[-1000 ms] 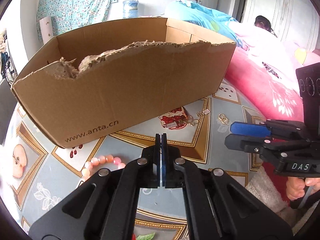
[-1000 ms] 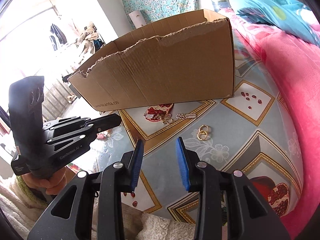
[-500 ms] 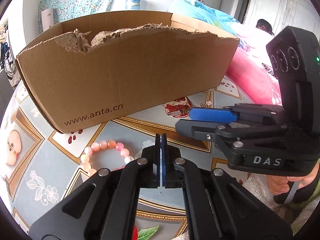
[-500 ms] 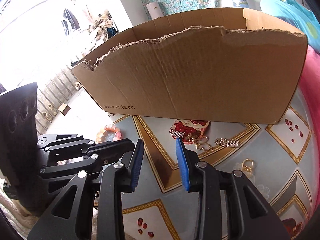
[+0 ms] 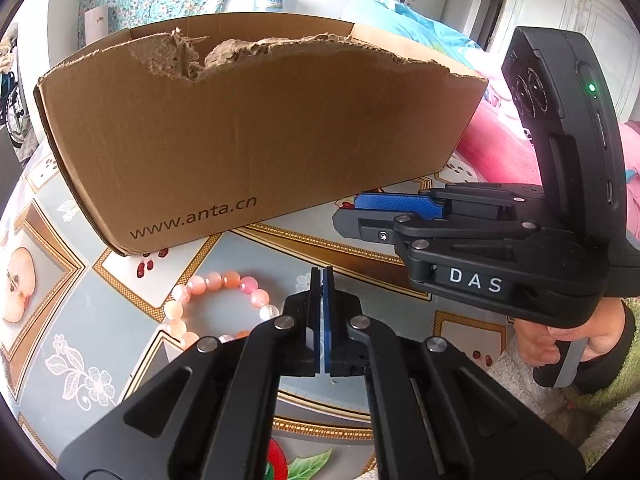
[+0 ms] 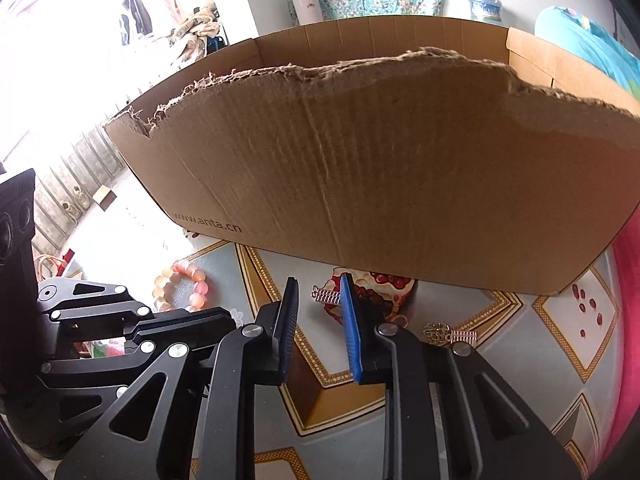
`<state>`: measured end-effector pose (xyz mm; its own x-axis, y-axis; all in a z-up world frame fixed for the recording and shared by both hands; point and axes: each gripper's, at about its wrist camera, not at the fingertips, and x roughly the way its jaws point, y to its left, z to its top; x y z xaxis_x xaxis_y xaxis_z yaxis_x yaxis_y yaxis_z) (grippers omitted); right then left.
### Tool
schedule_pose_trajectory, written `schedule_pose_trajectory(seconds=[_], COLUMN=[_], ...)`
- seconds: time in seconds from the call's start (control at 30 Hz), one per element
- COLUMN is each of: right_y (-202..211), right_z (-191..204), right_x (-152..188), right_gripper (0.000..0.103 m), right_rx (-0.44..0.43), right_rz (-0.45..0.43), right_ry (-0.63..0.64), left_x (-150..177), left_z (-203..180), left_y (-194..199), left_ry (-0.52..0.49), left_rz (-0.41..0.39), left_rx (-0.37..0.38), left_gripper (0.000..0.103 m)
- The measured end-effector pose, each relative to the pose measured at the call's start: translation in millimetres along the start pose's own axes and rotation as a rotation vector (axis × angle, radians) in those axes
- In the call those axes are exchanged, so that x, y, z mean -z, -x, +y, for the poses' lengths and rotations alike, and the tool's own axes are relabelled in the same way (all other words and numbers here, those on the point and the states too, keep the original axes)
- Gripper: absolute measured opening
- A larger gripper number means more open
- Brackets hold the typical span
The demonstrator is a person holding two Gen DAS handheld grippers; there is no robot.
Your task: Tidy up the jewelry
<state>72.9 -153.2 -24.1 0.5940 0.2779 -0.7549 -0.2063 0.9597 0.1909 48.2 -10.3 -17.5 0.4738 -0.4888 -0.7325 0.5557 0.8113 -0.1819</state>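
Left gripper (image 5: pixel 321 280): I see its fingers pressed together, nothing between them.
Right gripper (image 6: pixel 318 300): fingers apart and just narrowing, nothing clamped.
Silver hair clip (image 6: pixel 326 295): on the surface, just beyond my right fingertips, before the cardboard box (image 6: pixel 360 168).
Pink bead bracelet (image 5: pixel 218 304): beside my left fingers.
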Motion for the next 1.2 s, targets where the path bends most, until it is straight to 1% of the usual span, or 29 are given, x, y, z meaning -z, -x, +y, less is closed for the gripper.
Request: schedule_pose_trajectory(seconds=[0.1,0.13,0.17,0.2,0.3,0.47,0.8,0.9,1.07,1.2], right_y=[-4.5,-5.7,-7.0,-8.3,-8.5,-3.7,20.5,27.3,38.9,44.9], right_z=[9.6,12.2,15.6,19.1,22.2,29.9,27.6,23.0,18.2,13.7], right_x=[-7.7,-9.2,-10.8,-13.2,-14.0,-7.7,18.7,29.2,31.7,35.0], right_gripper=[0.021,0.019,0.015,0.015,0.015,0.015,0.015,0.015,0.015,0.015], right_rx=[0.024,0.032,0.046,0.062,0.068,0.060,0.059,0.064,0.066,0.067], right_rz=[0.006,0.008,0.010,0.013,0.024,0.040,0.072,0.068,0.030,0.005], right_ry=[0.032,0.046,0.061,0.076,0.090,0.079,0.021,0.005,-0.008,-0.020], left_x=[1.2,1.8,2.8,3.9,5.8,9.1,10.4,10.7,8.0,5.7], left_z=[0.4,0.5,0.9,1.3,2.2,5.2,6.6,4.2,-2.0,-6.7], left_y=[0.6,1.1,2.0,3.0,4.5,8.5,10.6,13.1,17.2,12.7], left_ry=[0.002,0.002,0.004,0.006,0.011,0.023,0.043,0.038,0.024,0.018], left_rz=[-0.001,-0.002,-0.003,-0.003,-0.005,-0.009,-0.012,-0.018,-0.038,-0.029], left_rx=[0.004,0.005,0.006,0.007,0.009,0.012,0.043,0.048,0.071,0.086], left_gripper=[0.000,0.000,0.000,0.000,0.000,0.000,0.000,0.000,0.000,0.000])
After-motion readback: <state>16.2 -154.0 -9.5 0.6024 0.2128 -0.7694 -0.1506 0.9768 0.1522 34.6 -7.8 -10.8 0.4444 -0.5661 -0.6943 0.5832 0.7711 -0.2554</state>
